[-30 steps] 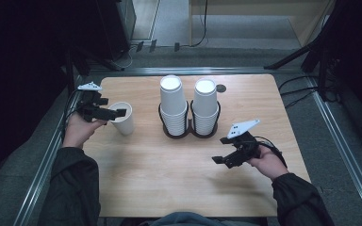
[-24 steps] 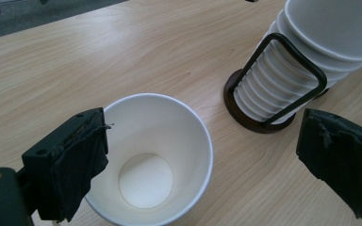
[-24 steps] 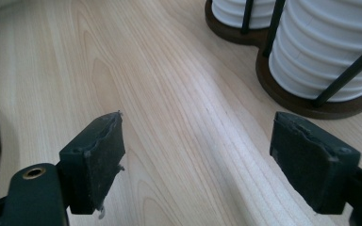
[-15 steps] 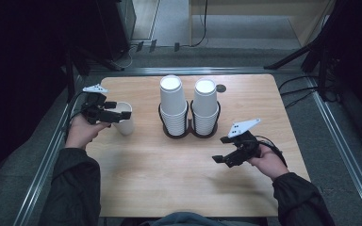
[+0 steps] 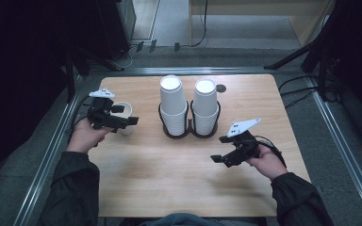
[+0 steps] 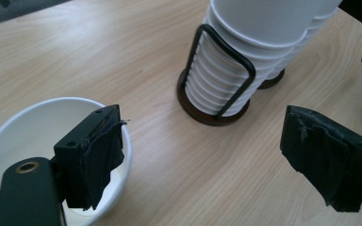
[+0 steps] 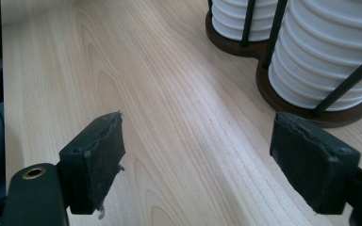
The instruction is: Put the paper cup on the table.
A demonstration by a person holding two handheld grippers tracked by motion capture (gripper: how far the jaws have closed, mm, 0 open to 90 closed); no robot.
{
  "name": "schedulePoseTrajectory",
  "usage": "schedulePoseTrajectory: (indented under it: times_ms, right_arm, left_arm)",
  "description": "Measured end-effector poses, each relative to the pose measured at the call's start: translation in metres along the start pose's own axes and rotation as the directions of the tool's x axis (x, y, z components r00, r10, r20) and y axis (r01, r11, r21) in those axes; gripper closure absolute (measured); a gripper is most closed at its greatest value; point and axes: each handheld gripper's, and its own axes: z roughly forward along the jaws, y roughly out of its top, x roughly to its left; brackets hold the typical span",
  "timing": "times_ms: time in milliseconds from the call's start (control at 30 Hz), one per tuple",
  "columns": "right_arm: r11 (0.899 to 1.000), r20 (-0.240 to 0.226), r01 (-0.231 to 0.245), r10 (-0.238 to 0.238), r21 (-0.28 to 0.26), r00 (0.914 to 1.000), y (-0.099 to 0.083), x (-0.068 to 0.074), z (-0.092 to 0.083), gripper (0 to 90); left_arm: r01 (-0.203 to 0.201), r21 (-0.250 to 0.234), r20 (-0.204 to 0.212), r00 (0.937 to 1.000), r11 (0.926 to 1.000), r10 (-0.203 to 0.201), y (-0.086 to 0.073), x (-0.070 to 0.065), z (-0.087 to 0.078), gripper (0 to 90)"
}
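Cup (image 5: 124,113) upright at table's 9 o'clock; left gripper (image 5: 122,117) open, jaws just narrowing, one pad inside rim. Squeeze gently, avoid crushing. Right gripper (image 5: 219,157) open, empty.

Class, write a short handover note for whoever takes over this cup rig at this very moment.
Left tongs: open, jaws just closing a little; one pad hangs inside the single paper cup, the other outside, no grip yet.
Right tongs: open, nothing between the pads, above bare table.
Things: two cup stacks in the black wire holder; single cup upright to their left.
Done: one cup stands apart from the stacks.
Left: probably grip that cup.
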Motion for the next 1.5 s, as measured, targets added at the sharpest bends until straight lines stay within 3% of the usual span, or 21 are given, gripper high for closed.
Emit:
schedulePoseTrajectory:
  times_ms: [100,300,367,500,667,767,1100,1200,1333,1500]
  right_arm:
    - [1.0,0.001,-0.001,0.001,-0.002,1.0,0.001,-0.001,0.0,18.7]
    - [1.0,-0.005,0.003,-0.003,0.001,1.0,0.002,-0.003,0.002,18.7]
    - [1.0,-0.013,-0.016,0.016,0.001,0.9998,0.004,-0.003,0.003,18.7]
    - [1.0,-0.009,-0.003,0.003,0.009,1.0,0.006,-0.006,0.005,18.7]
    - [1.0,-0.007,0.006,-0.006,0.009,1.0,0.007,-0.008,0.007,18.7]
    - [1.0,-0.01,0.0,0.0,0.014,1.0,0.008,-0.009,0.008,18.7]
    - [1.0,-0.003,0.002,-0.002,0.026,1.0,0.006,-0.009,0.009,18.7]
    - [1.0,-0.001,0.008,-0.008,0.019,1.0,0.006,-0.009,0.008,18.7]
    - [1.0,0.0,0.009,-0.009,0.018,1.0,0.006,-0.009,0.007,19.6]
    - [1.0,-0.001,0.012,-0.012,0.017,0.9999,0.006,-0.008,0.007,19.7]
  left_arm:
    - [-0.036,0.021,-0.009,0.9993,0.9991,0.036,-0.001,-0.009,0.007,14.0]
    - [-0.06,0.039,0.004,0.9982,0.9975,0.06,-0.002,-0.022,0.015,14.0]
    - [-0.073,0.036,0.015,0.9973,0.9967,0.072,-0.002,-0.031,0.019,14.0]
    - [-0.096,0.054,0.028,0.9951,0.9939,0.095,-0.004,-0.044,0.027,13.9]
    - [-0.091,0.047,0.033,0.9954,0.9948,0.09,-0.007,-0.054,0.036,13.9]
    - [-0.13,0.058,0.043,0.9909,0.9898,0.128,-0.01,-0.064,0.044,13.9]
    - [-0.132,0.053,0.051,0.9903,0.9898,0.13,-0.019,-0.073,0.063,13.9]
    - [-0.157,0.082,0.072,0.9859,0.9842,0.151,-0.022,-0.079,0.072,13.9]
    - [-0.188,0.085,0.092,0.9793,0.9785,0.18,-0.021,-0.089,0.077,13.9]
    - [-0.201,0.091,0.108,0.9756,0.9753,0.191,-0.021,-0.097,0.085,13.9]
